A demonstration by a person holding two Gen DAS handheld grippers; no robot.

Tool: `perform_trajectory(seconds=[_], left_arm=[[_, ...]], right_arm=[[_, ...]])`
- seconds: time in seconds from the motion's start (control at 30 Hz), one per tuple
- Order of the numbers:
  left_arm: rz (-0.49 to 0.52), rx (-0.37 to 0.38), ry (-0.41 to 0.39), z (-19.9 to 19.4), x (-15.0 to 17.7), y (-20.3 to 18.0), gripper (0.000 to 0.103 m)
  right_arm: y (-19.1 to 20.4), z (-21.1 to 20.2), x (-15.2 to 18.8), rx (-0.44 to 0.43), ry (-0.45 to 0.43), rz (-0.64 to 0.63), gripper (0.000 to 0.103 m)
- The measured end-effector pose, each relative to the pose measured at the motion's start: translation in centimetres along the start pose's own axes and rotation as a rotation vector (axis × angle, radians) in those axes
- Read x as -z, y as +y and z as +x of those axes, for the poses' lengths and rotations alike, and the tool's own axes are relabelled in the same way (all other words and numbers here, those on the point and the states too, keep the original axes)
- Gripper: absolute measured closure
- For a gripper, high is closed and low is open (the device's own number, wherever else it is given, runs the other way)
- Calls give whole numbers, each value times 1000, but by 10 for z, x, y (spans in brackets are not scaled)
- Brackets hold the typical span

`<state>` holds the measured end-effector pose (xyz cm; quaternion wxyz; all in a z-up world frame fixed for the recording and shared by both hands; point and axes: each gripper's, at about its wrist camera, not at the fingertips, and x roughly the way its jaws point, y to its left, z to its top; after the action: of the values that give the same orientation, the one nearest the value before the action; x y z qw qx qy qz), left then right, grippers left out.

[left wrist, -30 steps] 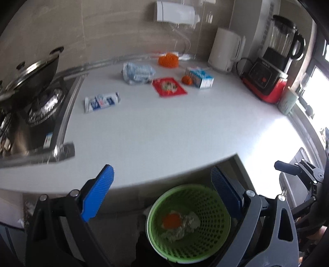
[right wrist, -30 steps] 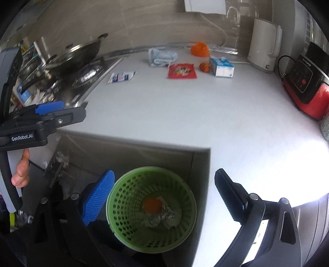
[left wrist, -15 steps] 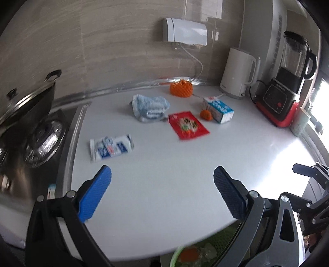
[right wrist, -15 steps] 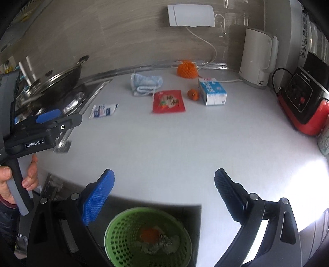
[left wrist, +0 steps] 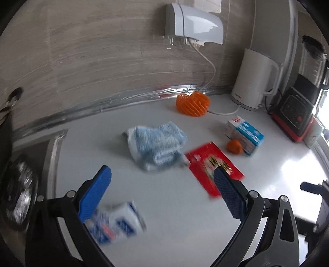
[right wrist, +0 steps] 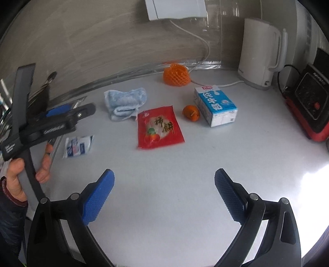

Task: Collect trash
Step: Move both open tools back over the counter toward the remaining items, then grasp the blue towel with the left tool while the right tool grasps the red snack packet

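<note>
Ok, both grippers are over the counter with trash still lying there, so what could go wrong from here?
1. The towel touches the red snack packet; a grab there may catch cloth too.
2. The small orange fruit beside the milk carton could roll if nudged.
3. The flat blue-white wrapper lies near the stove edge, under the open left gripper, and may slide.

In the left wrist view we see the white and blue packet (left wrist: 117, 222) smeared by motion blur, its print unreadable, with one corner behind the near blue fingers (left wrist: 95, 197). The red snack bag (left wrist: 213, 167) is blurred too, and its near edge is covered by the other finger. The stove (left wrist: 18, 191) runs off the left edge. In the right wrist view the blender base (right wrist: 310, 106) is cut by the right edge, and the wall box (right wrist: 174, 9) by the top. The person's hand (right wrist: 18, 176) is partly out of frame.
</note>
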<state>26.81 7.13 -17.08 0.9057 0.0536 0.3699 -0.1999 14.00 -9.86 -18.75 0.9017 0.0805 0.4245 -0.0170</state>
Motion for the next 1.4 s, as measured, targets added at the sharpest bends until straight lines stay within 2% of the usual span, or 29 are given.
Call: perform_trajectory(seconds=[0.2, 0.47, 0.53, 0.7, 0.83, 0.97, 1.03, 1.1, 1.17, 1.3, 1.37, 1.4], left_arm=[[-34, 16, 43, 66, -28, 6, 8], [7, -60, 106, 126, -37, 2, 8], [17, -63, 113, 134, -39, 1, 13], [13, -34, 186, 154, -36, 4, 50], [4, -2, 181, 155, -35, 5, 62], [7, 22, 187, 159, -39, 5, 78], [-13, 44, 197, 160, -41, 10, 81], [-23, 63, 201, 161, -43, 12, 83], [-24, 76, 200, 158, -43, 15, 84], [-37, 104, 187, 149, -41, 22, 85], [-50, 125, 174, 142, -42, 25, 85], [-51, 129, 166, 134, -41, 30, 85]], right_arm=[[4, 51, -20, 12, 26, 37, 6], [5, 117, -49, 34, 66, 37, 6], [7, 129, -54, 27, 74, 35, 6], [16, 151, -60, 41, 94, -26, 6], [20, 157, -61, 57, 94, -55, 6], [24, 162, -63, 73, 91, -81, 6], [25, 163, -62, 79, 91, -92, 6], [26, 163, -62, 96, 85, -104, 13], [27, 164, -64, 94, 81, -110, 29], [25, 158, -66, 97, 75, -104, 48], [22, 154, -66, 88, 64, -94, 63], [21, 153, -66, 82, 61, -88, 65]])
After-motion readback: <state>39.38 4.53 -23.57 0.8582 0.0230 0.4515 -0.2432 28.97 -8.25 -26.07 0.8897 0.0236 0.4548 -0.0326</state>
